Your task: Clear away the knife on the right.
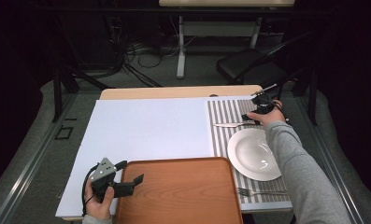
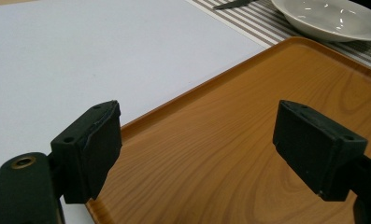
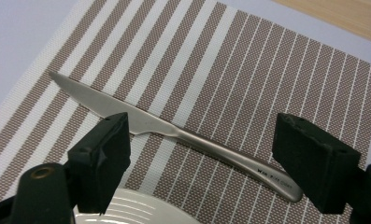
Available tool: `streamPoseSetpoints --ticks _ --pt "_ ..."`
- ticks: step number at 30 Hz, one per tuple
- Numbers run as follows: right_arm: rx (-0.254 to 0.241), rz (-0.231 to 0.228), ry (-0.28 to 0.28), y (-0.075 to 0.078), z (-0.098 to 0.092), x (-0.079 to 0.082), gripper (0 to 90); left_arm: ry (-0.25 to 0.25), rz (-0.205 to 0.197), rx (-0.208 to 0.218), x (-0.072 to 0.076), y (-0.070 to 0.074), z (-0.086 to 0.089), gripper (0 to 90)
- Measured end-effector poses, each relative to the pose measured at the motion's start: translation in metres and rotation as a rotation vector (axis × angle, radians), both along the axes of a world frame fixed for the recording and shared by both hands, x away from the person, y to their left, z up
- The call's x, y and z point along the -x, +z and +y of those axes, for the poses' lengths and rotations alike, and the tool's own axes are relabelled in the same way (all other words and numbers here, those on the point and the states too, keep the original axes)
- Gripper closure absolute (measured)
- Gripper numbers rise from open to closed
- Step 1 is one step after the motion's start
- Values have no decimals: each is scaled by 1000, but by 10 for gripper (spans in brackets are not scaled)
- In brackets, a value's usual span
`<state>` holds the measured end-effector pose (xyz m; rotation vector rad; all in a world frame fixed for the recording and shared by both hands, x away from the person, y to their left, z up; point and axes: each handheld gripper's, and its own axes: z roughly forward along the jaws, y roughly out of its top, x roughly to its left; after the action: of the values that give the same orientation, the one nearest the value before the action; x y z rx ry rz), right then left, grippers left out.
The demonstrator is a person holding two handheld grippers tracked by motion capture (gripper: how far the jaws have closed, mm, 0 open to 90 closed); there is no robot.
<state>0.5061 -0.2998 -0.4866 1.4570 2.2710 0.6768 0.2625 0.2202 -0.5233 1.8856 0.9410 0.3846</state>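
- The knife (image 3: pixel 174 133) lies flat on the striped placemat (image 3: pixel 248 79) just beyond the white plate (image 1: pixel 254 154); the right gripper view shows its handle lettering.
- The right gripper (image 1: pixel 253 114) hovers over it, jaws apart, nothing between them.
- The left gripper (image 1: pixel 127 179) rests at the wooden tray (image 2: pixel 248 154) edge, jaws wide apart.
- The high view shows a fork (image 1: pixel 260 192) on the placemat's near edge.

The left hand-held gripper (image 1: pixel 130 172) is a matt black block topped by a grey three-cornered plate studded with small dark screws, and a black cable loops from its rear; its two jaws are thick, squared black pads with small screw holes, and a brass-coloured ring sits in the black link at the base of one. The right hand-held gripper (image 1: pixel 251 115) is black too, with like pads and ring. The right arm wears a light grey sleeve (image 1: pixel 304 172).
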Motion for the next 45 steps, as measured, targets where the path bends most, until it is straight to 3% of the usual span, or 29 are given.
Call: streamPoseSetpoints --ticks 9,14,19,20,25,26,28,29,31,33,35,37,39,40,41,45 --pt "63 0 60 -5 2 -3 223 1 3 6 -1 -1 1 160" --pt "185 -5 170 -2 3 -3 259 2 3 6 0 -1 1 160" --pt "238 -11 249 2 6 -4 292 -1 4 6 -1 -1 1 160" --pt "277 -13 283 4 6 -4 292 -1 5 7 -1 -1 1 160" --pt "320 -59 373 8 7 -5 291 -1 4 7 -1 -1 1 160" --pt "367 -50 428 8 9 -5 294 2 5 9 -1 -1 1 160" --pt "394 -51 449 8 10 -5 299 2 5 10 -1 -1 1 160" --pt "433 -68 511 10 10 -5 329 1 6 9 -1 -1 1 160" --pt "459 -84 565 10 10 -5 337 -1 6 7 -1 -1 1 160" --pt "476 -80 582 10 11 -4 342 -1 6 7 -1 -1 1 160" --pt "556 -88 651 10 14 -3 345 0 8 9 -1 -2 1 160" --pt "568 -93 675 10 15 -3 346 0 7 8 -1 -2 1 160" --pt "611 -119 749 10 16 -3 358 0 7 7 -1 -2 1 160" --pt "611 -119 749 10 16 -3 358 1 8 9 -1 -2 1 160" --pt "658 -121 789 9 18 -3 364 -1 7 7 -1 -2 1 160" --pt "710 -123 833 4 22 -1 373 -2 7 6 -1 -2 1 160"
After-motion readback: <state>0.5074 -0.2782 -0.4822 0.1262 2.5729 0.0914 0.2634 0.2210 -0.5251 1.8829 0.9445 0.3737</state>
